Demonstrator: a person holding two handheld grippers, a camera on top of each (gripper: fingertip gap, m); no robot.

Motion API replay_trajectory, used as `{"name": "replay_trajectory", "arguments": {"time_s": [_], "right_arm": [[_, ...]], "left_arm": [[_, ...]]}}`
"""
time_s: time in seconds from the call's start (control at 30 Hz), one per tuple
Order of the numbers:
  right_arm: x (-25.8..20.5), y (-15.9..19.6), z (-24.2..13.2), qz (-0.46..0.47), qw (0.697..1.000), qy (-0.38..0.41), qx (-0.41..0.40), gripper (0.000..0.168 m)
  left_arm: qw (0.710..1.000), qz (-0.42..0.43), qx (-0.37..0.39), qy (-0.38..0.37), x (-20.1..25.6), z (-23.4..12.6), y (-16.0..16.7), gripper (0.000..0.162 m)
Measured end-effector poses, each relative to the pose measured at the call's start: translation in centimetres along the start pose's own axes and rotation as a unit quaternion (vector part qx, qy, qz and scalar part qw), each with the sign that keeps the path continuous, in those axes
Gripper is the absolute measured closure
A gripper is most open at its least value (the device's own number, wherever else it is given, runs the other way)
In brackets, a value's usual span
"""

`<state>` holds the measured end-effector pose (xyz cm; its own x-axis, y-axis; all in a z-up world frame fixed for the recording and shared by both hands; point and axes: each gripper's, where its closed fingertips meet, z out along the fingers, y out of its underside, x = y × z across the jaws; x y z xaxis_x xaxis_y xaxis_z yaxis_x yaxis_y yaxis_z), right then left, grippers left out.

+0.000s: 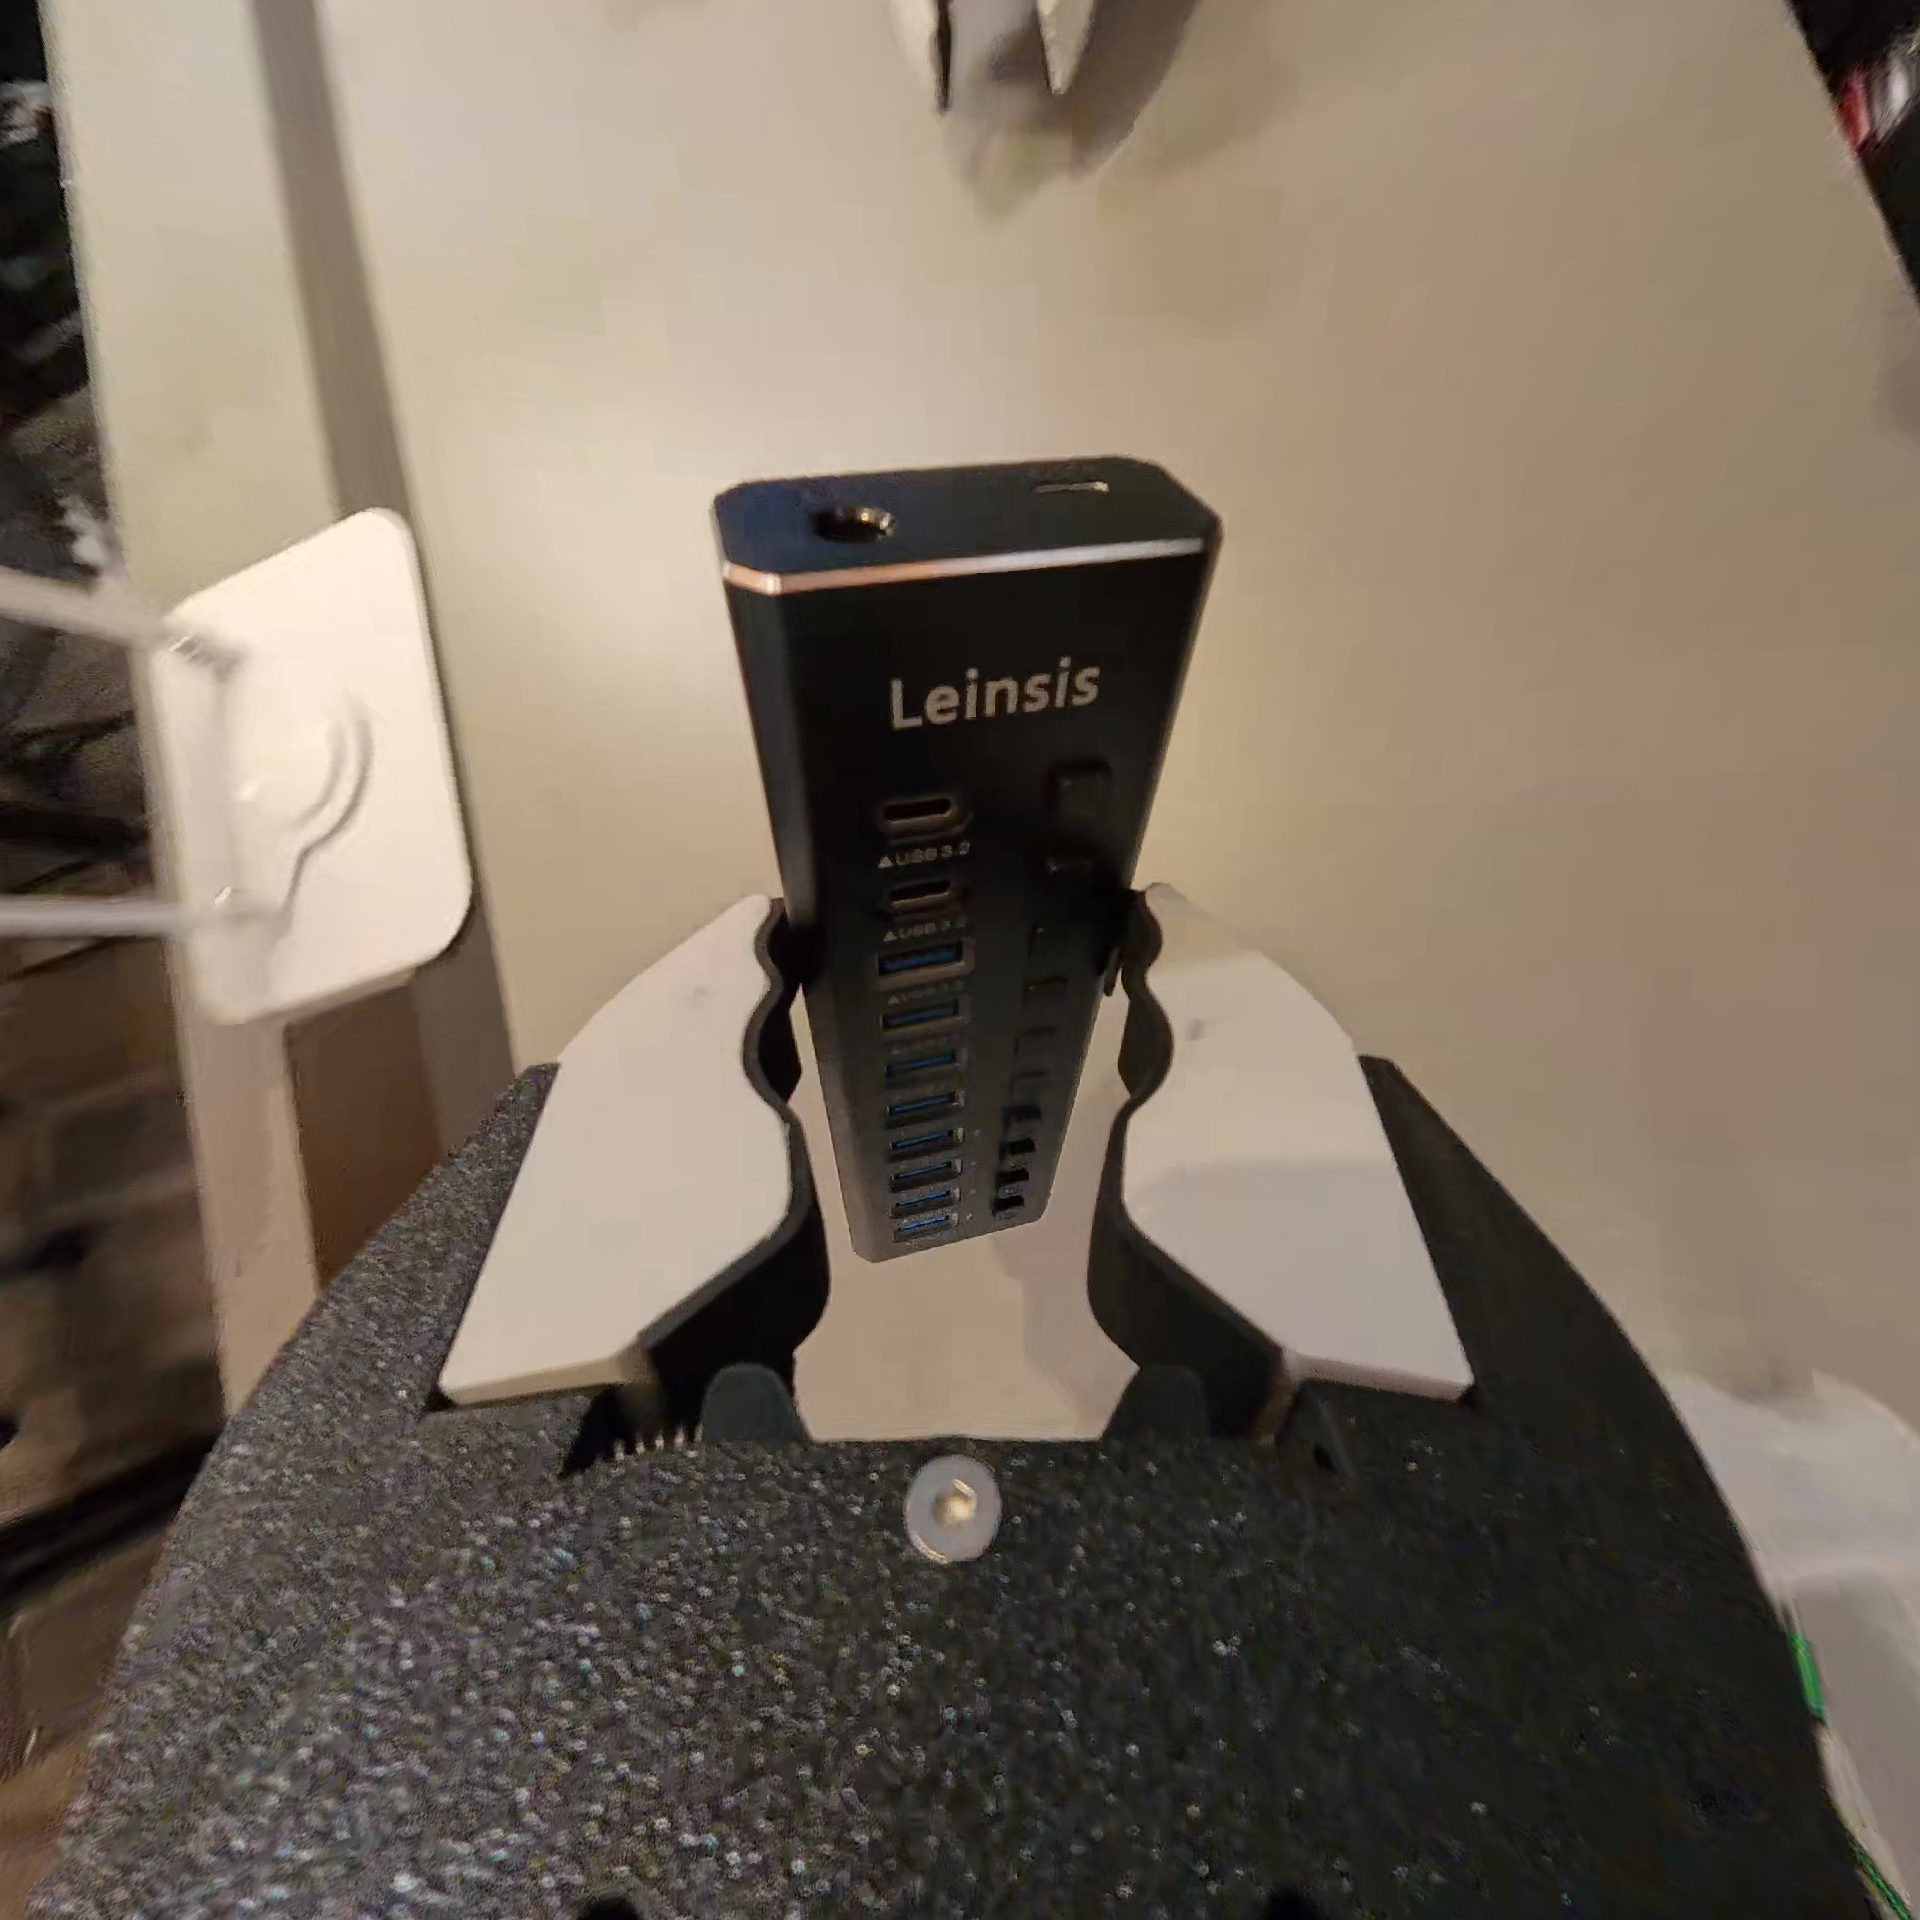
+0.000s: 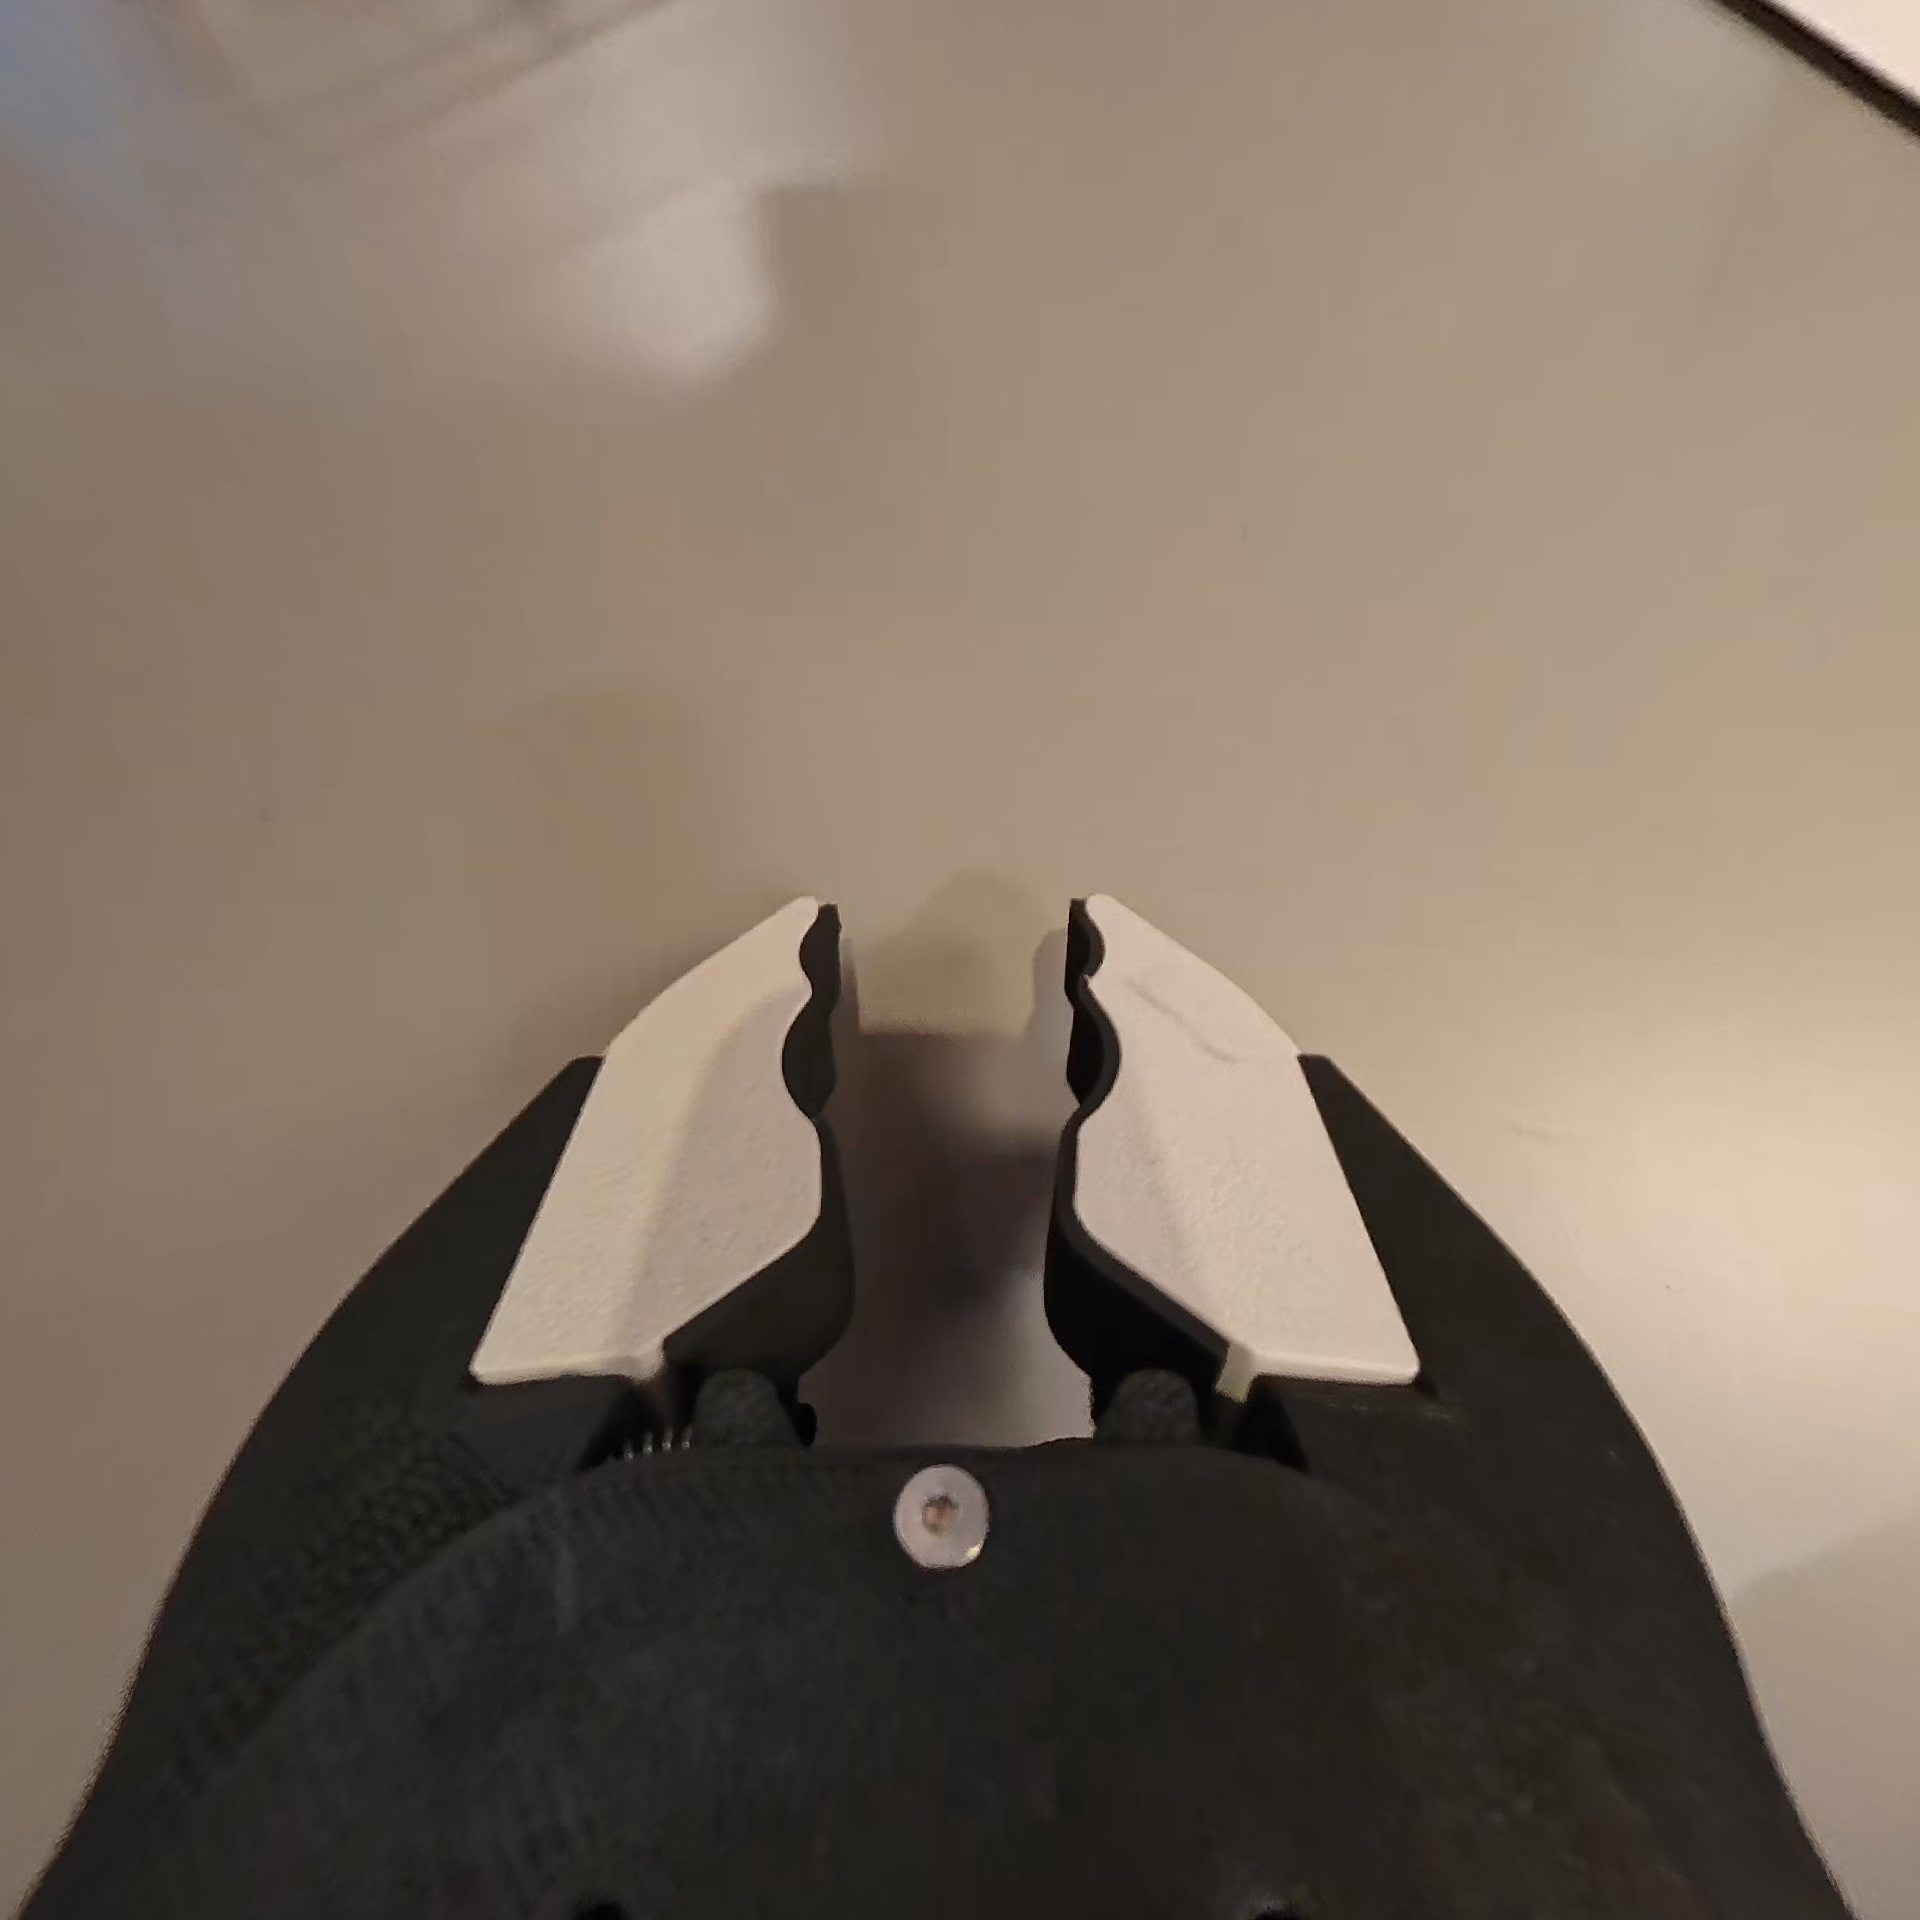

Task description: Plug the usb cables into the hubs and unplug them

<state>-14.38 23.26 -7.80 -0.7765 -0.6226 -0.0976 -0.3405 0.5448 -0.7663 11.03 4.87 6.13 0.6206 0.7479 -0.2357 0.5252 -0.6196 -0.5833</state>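
In the left wrist view my left gripper (image 1: 951,914) is shut on a long black USB hub (image 1: 966,727). The hub sticks forward out of the jaws, held by its two long sides, above the beige table (image 1: 1455,520). Its face shows a column of blue USB ports and a row of small switches, all ports empty. The other gripper's white fingertips (image 1: 1070,42) show at the top edge. In the right wrist view my right gripper (image 2: 951,920) is open and empty, close above the bare beige table (image 2: 935,520). No USB cable is in view.
A white flat device (image 1: 312,769) with white cables sits at the table's left edge. A clear plastic container (image 1: 1818,1558) is at the lower right. A dark edge strip (image 2: 1849,62) crosses the top right corner of the right wrist view. One gripper's finger ends stand about 35 cm off the other's. From either gripper's tips it is about 40 cm to the white flat device (image 1: 312,769).
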Motion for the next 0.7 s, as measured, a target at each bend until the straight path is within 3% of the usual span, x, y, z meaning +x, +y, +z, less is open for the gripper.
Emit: {"name": "replay_trajectory", "arguments": {"time_s": [0.2, 0.33, 0.53, 0.63, 0.7], "right_arm": [[-0.8, -1.7, -0.1, -0.032, 0.998, 0.012, 0.06, 0.119], [-1.8, -3.7, -0.6, -0.055, 0.992, 0.012, 0.117, 0.107], [-2.8, -4.8, -1.3, -0.084, 0.984, 0.021, 0.158, 0.096], [-2.2, -4.2, -0.8, -0.089, 0.986, 0.046, 0.135, 0.091], [-2.1, -3.4, -0.2, -0.102, 0.987, 0.054, 0.11, 0.097]], "left_arm": [[0.994, 0.026, 0.005, 0.104, 0.0, 12.1, -5.6, 0.102], [0.987, 0.039, 0.006, 0.154, 0.9, 18.3, -8.9, 0.102], [0.98, 0.044, 0.018, 0.192, 1.8, 23.8, -13.0, 0.102], [0.979, 0.043, 0.014, 0.197, 2.3, 25.8, -13.3, 0.102], [0.979, 0.038, 0.006, 0.199, 2.6, 26.7, -13.2, 0.102]]}}
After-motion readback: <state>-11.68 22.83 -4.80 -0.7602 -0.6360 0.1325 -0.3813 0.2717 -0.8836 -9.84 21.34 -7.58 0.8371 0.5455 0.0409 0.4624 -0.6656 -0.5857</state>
